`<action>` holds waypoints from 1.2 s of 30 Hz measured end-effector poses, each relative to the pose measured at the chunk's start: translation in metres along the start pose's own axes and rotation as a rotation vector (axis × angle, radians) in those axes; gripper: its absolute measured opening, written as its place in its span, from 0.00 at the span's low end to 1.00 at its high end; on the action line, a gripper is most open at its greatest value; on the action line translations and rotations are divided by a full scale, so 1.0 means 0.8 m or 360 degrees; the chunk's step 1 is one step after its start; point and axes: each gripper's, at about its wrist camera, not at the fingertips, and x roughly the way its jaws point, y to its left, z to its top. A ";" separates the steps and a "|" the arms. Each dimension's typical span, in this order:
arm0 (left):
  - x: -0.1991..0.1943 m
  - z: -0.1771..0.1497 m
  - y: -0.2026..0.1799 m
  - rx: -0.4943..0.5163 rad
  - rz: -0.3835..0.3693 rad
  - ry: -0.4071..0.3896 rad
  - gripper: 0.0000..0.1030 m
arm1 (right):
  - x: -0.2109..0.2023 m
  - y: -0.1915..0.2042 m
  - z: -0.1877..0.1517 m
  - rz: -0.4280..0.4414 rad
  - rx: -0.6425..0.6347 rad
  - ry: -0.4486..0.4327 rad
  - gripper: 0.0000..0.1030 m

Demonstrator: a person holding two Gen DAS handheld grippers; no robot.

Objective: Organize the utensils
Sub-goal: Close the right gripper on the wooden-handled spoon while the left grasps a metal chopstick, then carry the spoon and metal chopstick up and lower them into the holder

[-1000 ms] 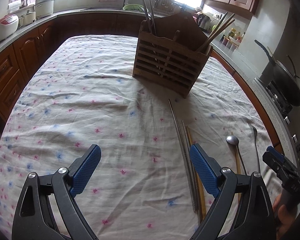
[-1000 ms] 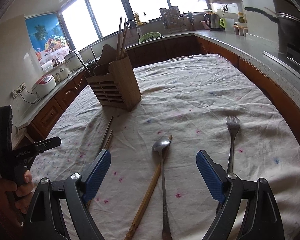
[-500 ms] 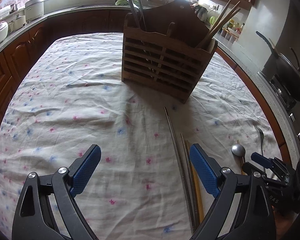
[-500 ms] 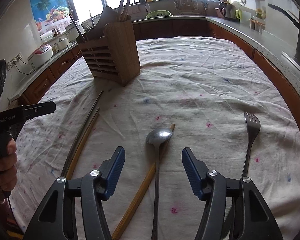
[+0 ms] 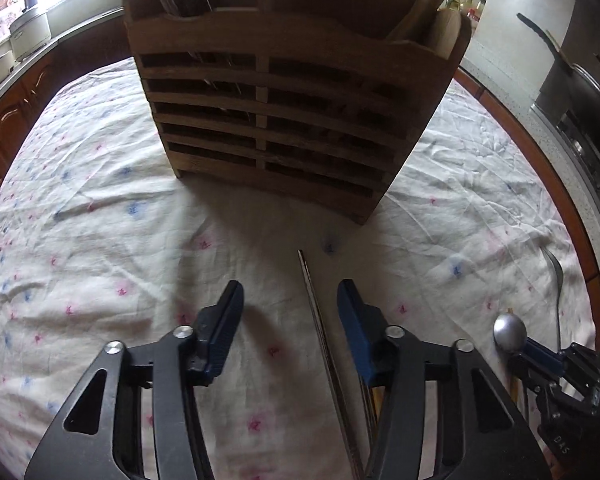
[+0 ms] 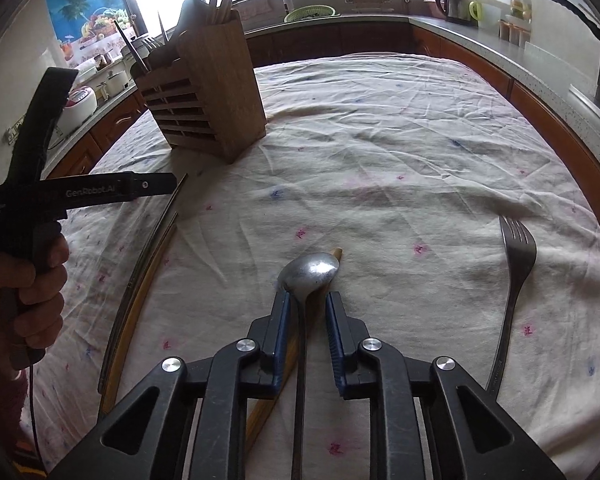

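The right gripper (image 6: 305, 302) has just been closing around the neck of the shiny metal spoon (image 6: 309, 273), which lies on the white flowered tablecloth (image 6: 380, 152). The blue pads sit close on both sides, but I cannot tell if they press on it yet. The left gripper (image 5: 290, 292) has just been closing too, with the thin metal chopsticks (image 5: 314, 304) between its jaws, nearer the right pad and not squeezed yet.

A brown wooden chopstick (image 6: 268, 404) lies under the spoon, so the right gripper might pinch it as well, or the thin spoon neck could slip out. The left gripper could catch only one chopstick and knock the other away.

The slatted wooden holder (image 5: 284, 120) stands near, its top cut off in the left view. The spoon handle hides under the gripper. The metal fork (image 6: 516, 280) lies apart on the right
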 end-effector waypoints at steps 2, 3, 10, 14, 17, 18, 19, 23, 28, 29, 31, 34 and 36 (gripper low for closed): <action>0.004 0.001 -0.008 0.0069 0.0044 -0.0016 0.36 | 0.001 -0.002 0.001 0.0009 0.0013 0.0002 0.12; 0.004 -0.001 -0.013 0.0105 0.0063 -0.0025 0.36 | 0.001 -0.003 0.001 0.0013 0.0018 0.0001 0.11; -0.004 -0.003 -0.013 0.0154 0.0022 -0.0031 0.05 | -0.010 -0.007 0.002 0.0067 0.0090 -0.0039 0.06; -0.034 -0.015 0.001 0.0094 -0.0071 -0.0091 0.04 | -0.026 -0.008 0.004 0.0102 0.0113 -0.0090 0.05; -0.066 -0.026 0.009 0.0058 -0.0122 -0.0151 0.04 | -0.040 -0.006 0.007 0.0129 0.0128 -0.0133 0.05; -0.076 -0.028 0.010 0.0048 -0.0136 -0.0172 0.04 | -0.044 -0.004 0.008 0.0134 0.0128 -0.0147 0.05; -0.088 -0.031 0.013 0.0036 -0.0152 -0.0194 0.04 | -0.049 -0.003 0.009 0.0143 0.0129 -0.0160 0.05; -0.133 -0.039 0.025 -0.0010 -0.0205 -0.0289 0.04 | -0.065 0.007 0.015 0.0181 0.0131 -0.0218 0.03; -0.177 -0.051 0.036 -0.0037 -0.0235 -0.0398 0.04 | -0.087 0.022 0.022 0.0201 0.0103 -0.0293 0.03; -0.186 -0.053 0.037 -0.0038 -0.0240 -0.0419 0.04 | -0.091 0.025 0.023 0.0203 0.0095 -0.0308 0.03; -0.200 -0.057 0.038 -0.0045 -0.0247 -0.0456 0.04 | -0.099 0.032 0.026 0.0220 0.0080 -0.0338 0.03; -0.219 -0.063 0.048 -0.0066 -0.0251 -0.0505 0.04 | -0.110 0.041 0.029 0.0235 0.0058 -0.0377 0.02; -0.230 -0.066 0.054 -0.0090 -0.0256 -0.0532 0.04 | -0.116 0.048 0.030 0.0231 0.0037 -0.0401 0.02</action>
